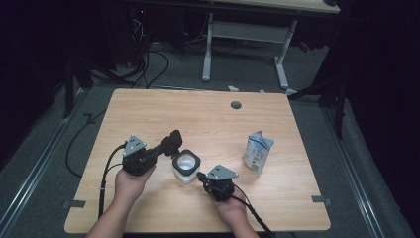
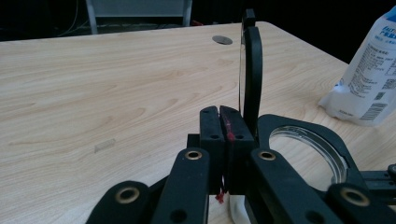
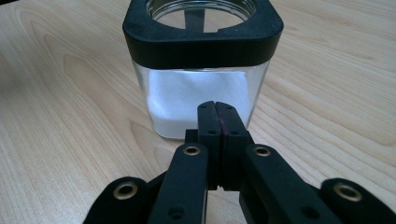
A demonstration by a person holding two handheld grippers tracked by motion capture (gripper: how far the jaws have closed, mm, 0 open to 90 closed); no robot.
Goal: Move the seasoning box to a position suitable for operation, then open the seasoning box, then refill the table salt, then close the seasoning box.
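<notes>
Jar: a square glass jar [image 1: 186, 167] with a black collar stands open near the front middle of the wooden table [image 1: 198, 119], white powder filling its lower part.
Lid: the black lid [image 1: 172, 142] is tilted up on edge over the jar's far left corner; in the left gripper view it rises just beyond the jaws, and whether it rests on them cannot be told.
Left gripper: the left gripper [image 1: 161, 148], just left of the jar, has its jaws clenched pad to pad.
Right gripper: the right gripper [image 1: 200, 176], clenched with nothing between the pads, points at the jar's near wall from just beside it.
Pouch: a white and blue refill pouch [image 1: 258, 151] stands well to the right, clear of both hands.
Surroundings: a grey cable port [image 1: 236, 105] sits near the far edge; cables trail off the front edge.
</notes>
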